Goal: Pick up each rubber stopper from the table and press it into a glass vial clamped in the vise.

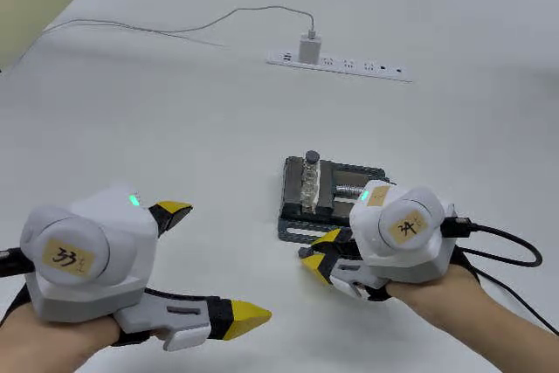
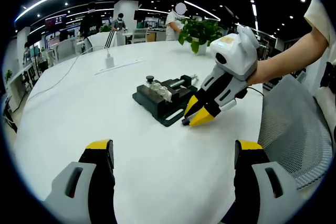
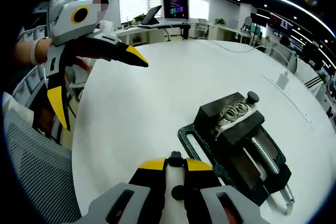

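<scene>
Right tongs pinch a stopper, which I barely see between the jaws, near the vise; left tongs stand spread wide.

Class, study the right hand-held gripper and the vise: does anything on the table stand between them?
Nothing visible does. The right hand-held gripper, shut on a small dark stopper, faces the vise across bare table; the glass vials sit unobstructed.
</scene>
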The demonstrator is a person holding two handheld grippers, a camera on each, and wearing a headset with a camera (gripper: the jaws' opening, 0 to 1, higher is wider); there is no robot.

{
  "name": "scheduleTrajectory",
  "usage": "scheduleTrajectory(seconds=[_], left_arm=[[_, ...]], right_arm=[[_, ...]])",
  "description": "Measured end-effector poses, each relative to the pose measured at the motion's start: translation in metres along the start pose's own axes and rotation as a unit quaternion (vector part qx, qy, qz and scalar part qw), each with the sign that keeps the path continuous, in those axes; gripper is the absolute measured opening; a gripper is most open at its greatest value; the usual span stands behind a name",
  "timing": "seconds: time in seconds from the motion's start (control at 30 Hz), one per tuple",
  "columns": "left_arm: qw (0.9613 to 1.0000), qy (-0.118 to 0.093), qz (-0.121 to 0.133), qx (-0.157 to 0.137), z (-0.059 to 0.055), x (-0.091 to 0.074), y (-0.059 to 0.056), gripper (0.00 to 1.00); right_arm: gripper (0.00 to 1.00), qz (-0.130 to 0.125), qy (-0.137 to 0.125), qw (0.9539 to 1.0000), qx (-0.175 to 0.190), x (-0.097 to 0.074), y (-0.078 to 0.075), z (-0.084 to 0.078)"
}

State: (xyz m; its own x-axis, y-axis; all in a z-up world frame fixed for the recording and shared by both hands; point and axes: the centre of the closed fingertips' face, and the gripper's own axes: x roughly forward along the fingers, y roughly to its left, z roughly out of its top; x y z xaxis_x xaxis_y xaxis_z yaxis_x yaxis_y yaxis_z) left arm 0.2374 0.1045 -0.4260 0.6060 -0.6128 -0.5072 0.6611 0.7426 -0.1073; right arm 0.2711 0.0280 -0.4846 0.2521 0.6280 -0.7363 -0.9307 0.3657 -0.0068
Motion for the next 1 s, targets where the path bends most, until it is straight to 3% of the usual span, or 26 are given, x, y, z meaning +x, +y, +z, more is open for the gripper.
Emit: scheduleTrajectory(seconds=[0.27,0.6,1.0], left_arm=[[1.0000,-0.001,-0.003,0.001,-0.001,0.002,-0.005,0.95],[0.9998,-0.006,-0.013,0.013,0.005,0.010,-0.015,0.92],[0.9982,-0.012,-0.032,0.049,0.018,0.025,-0.031,0.76]], right_arm=[[0.08,0.003,-0.005,1.0000,-0.002,-0.009,-0.002,0.005],[0.07,0.031,0.000,0.9995,-0.012,-0.041,-0.007,0.013],[0.07,0.074,0.062,0.9936,-0.059,-0.075,-0.006,0.012]])
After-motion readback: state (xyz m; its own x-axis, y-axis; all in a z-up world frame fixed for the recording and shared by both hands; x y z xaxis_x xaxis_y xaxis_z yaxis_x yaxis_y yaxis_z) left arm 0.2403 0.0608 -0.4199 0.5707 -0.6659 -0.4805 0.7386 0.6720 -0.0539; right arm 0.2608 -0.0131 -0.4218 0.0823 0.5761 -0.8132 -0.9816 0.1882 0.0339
